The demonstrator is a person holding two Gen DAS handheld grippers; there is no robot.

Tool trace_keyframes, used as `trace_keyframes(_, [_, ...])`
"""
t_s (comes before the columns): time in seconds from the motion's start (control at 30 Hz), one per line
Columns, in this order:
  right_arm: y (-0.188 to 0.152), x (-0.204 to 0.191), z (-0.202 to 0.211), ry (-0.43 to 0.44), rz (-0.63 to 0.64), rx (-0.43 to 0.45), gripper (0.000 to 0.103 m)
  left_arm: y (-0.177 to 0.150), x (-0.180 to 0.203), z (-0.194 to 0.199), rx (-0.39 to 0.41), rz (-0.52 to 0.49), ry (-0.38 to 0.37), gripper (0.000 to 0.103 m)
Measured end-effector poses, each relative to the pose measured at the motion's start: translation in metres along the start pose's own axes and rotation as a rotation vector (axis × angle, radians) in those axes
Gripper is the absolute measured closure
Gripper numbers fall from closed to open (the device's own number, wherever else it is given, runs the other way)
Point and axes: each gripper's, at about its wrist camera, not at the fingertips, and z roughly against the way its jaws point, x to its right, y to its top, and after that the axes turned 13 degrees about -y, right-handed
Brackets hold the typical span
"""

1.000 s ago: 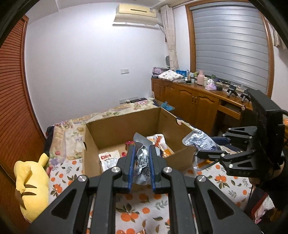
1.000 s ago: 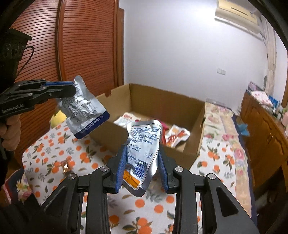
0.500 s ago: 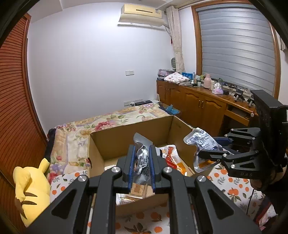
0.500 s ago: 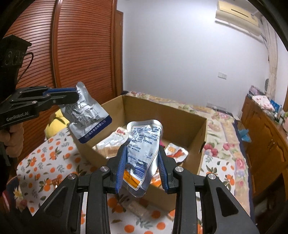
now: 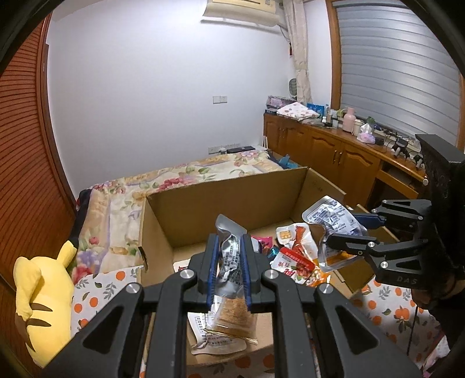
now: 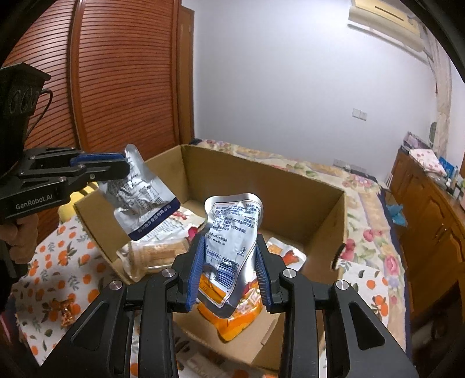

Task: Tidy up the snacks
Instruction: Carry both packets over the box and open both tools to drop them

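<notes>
two grippers over cardboard box (image 6: 293,186), left gripper (image 5: 228,269) clamped on silver-blue pouch (image 5: 229,258), right gripper (image 6: 229,274) clamped on silver-orange pouch (image 6: 232,232), snacks w/in box

White walls (image 5: 151,96), slatted wooden wardrobe (image 6: 125,75), wooden cabinets (image 5: 328,151), shuttered window (image 5: 398,69).

A home bedroom: a bed (image 5: 180,180) with floral bedding, a plush toy (image 5: 43,293), wooden cabinets (image 5: 334,151) and a wall air conditioner (image 5: 241,11).
</notes>
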Motion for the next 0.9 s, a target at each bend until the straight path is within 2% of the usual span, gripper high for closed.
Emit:
trace_keyframes(0.33, [-0.003, -0.003, -0.02, 0.001, 0.009, -0.038, 0.069, -0.005, -0.01, -0.01, -0.017, 0.027, 0.009, 0.087])
trace_keyframes(0.9, [-0.009, 0.008, -0.018, -0.015, -0.029, -0.067, 0.052, -0.01, -0.008, 0.006, -0.012, 0.038, 0.031, 0.08])
